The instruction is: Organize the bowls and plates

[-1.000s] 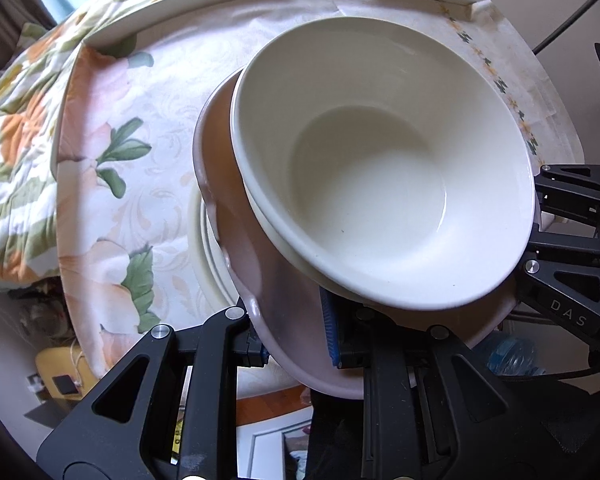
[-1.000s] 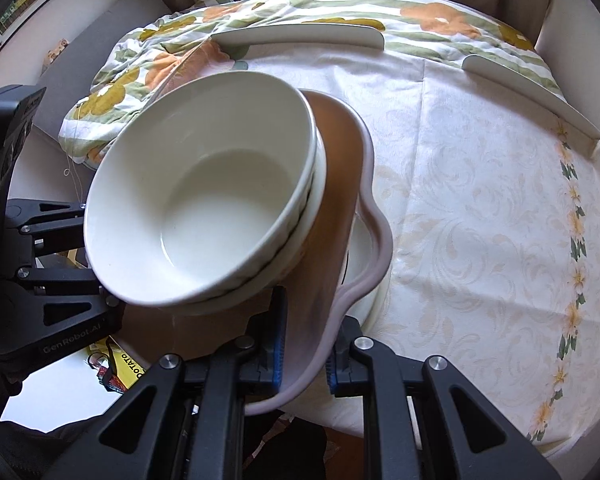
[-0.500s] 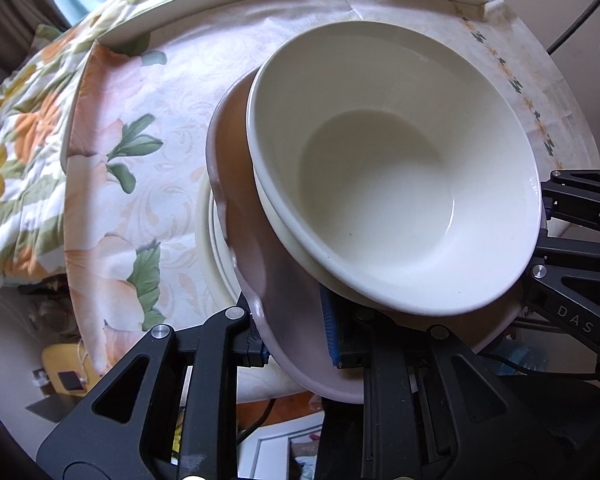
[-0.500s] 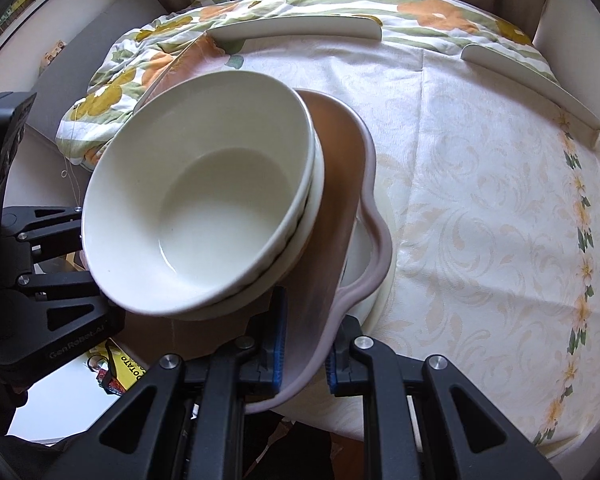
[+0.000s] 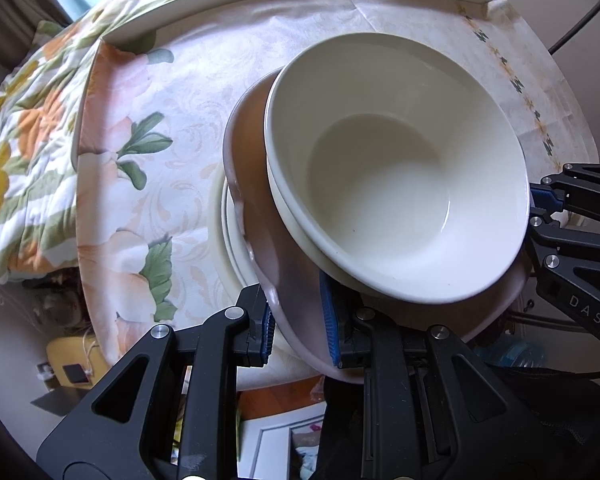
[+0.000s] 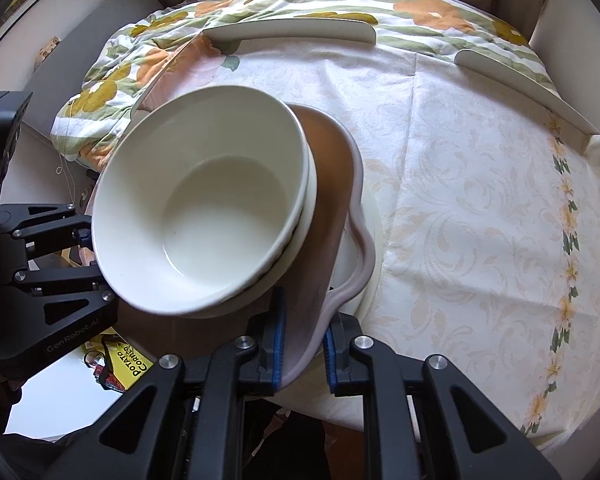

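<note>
Left wrist view: the left gripper (image 5: 298, 326) is clamped on the near rim of the pink wavy-edged plate (image 5: 256, 184), one blue-padded finger on each face of the rim. The plate is tilted and carries two nested white bowls — the upper bowl (image 5: 396, 168) sits inside the lower bowl (image 5: 300, 236), of which only a band of rim shows. Both bowls lean with the plate. Under the plate's far-left edge lies a stack of cream plates (image 5: 228, 236) on the tablecloth (image 5: 188, 80). The right gripper (image 5: 548, 204) appears at the right edge, its blue pad at the plate's rim behind the bowls. Curved white guards (image 5: 204, 8) run along the far edge of the table.

Right wrist view: the right gripper (image 6: 302, 350) is clamped on the pink plate (image 6: 332, 184) at its near edge, pads pressed to both sides of the rim. The upper bowl (image 6: 204, 200) fills the left half of the frame, nested in the lower bowl (image 6: 300, 240). The cream plates (image 6: 370, 240) show just past the pink plate's wavy rim, on the tablecloth (image 6: 460, 160). The left gripper (image 6: 86, 240) reaches in from the left; its tips are hidden behind the bowls. A floral quilt (image 6: 112, 76) hangs beyond the table — the guards (image 6: 292, 28) lie before it.
</note>
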Tool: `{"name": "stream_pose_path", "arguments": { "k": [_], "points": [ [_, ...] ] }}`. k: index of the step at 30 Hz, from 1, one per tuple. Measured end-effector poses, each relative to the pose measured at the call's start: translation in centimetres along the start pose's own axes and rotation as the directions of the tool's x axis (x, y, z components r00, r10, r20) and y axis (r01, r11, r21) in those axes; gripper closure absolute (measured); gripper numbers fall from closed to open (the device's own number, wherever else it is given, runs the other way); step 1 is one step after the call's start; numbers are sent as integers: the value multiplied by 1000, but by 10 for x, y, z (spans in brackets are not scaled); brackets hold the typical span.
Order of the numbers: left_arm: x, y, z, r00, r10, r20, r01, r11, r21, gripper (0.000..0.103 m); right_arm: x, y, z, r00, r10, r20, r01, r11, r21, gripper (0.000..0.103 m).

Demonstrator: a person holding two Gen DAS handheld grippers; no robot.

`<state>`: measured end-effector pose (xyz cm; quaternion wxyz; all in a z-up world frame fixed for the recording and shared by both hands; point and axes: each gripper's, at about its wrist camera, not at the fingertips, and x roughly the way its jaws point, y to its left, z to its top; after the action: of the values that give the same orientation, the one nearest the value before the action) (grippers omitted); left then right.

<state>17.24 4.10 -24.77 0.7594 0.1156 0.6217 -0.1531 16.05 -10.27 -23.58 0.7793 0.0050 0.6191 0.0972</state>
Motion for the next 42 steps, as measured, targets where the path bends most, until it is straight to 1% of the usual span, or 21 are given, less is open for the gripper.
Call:
{"name": "stream_pose_path", "arguments": {
  "k": [3,6,7,8,10,12,18,23,25,27,29,31,33,34,35,36,37,38,39,41,42],
  "points": [
    [-7,-2,-2,1000,27,0,-27,999,21,85,-8,-2,0,1000,9,1,-9,1000,4,88],
    [-16,-4,-6,1000,30,4,-31,999,45,81,-15,-4,-1,1000,22,-5,-22,1000,13,88],
    [-19,-5,-7,999,33,7,-33,998,52,74,-17,-4,-2,1000,23,-5,-23,1000,16,88],
    [-22,-6,-8,999,34,11,-35,998,58,54,-19,-3,-3,1000,20,-2,-20,1000,17,88],
    [-29,-9,-10,999,39,35,-42,997,65,24,-22,-2,-5,1000,16,4,-16,1000,25,88],
    [-38,-11,-13,997,33,67,-38,997,73,24,-27,-2,-7,1000,14,12,-14,999,35,87],
    [-47,-15,-18,995,31,92,-38,996,79,24,-40,1,-14,998,18,55,-21,998,59,79],
    [-65,-14,-30,989,27,143,-30,999,21,24,-64,2,-26,992,11,123,-22,996,83,77],
    [-82,-15,-38,983,29,182,-26,1000,-16,24,-80,1,-31,988,3,157,-16,996,82,77],
    [-105,-18,-45,970,38,239,-26,998,-50,24,-102,1,-36,978,-5,207,-11,997,76,77],
    [-133,-24,-51,950,56,307,-30,996,-89,24,-127,1,-42,964,-24,266,6,998,70,77],
    [-164,-32,-58,920,77,383,-29,991,-130,24,-156,1,-49,943,-42,331,23,998,62,77],
    [-197,-41,-65,882,103,461,-28,986,-167,24,-187,0,-59,915,-77,397,56,996,64,77],
    [-216,-48,-71,856,122,502,-31,982,-185,22,-203,-1,-65,896,-97,433,73,995,74,77],
    [-231,-54,-76,832,143,536,-38,979,-203,15,-216,-1,-71,879,-114,462,84,993,84,72],
    [-245,-59,-81,808,163,566,-44,975,-218,9,-230,-3,-76,861,-132,491,97,991,95,54],
    [-259,-66,-86,779,189,598,-54,970,-237,0,-241,-5,-80,843,-149,517,109,988,108,40],
    [-272,-71,-93,746,213,630,-61,965,-254,0,-253,-8,-86,820,-167,547,117,985,125,16],
    [-283,-77,-100,720,225,657,-63,963,-260,0,-264,-10,-93,798,-181,575,122,983,140,6],
    [-296,-86,-108,692,238,682,-66,961,-269,0,-278,-11,-99,770,-220,599,150,975,165,5],
    [-301,-90,-112,683,248,687,-70,959,-276,0,-283,-12,-103,757,-239,608,164,970,178,5]
  ]
}}
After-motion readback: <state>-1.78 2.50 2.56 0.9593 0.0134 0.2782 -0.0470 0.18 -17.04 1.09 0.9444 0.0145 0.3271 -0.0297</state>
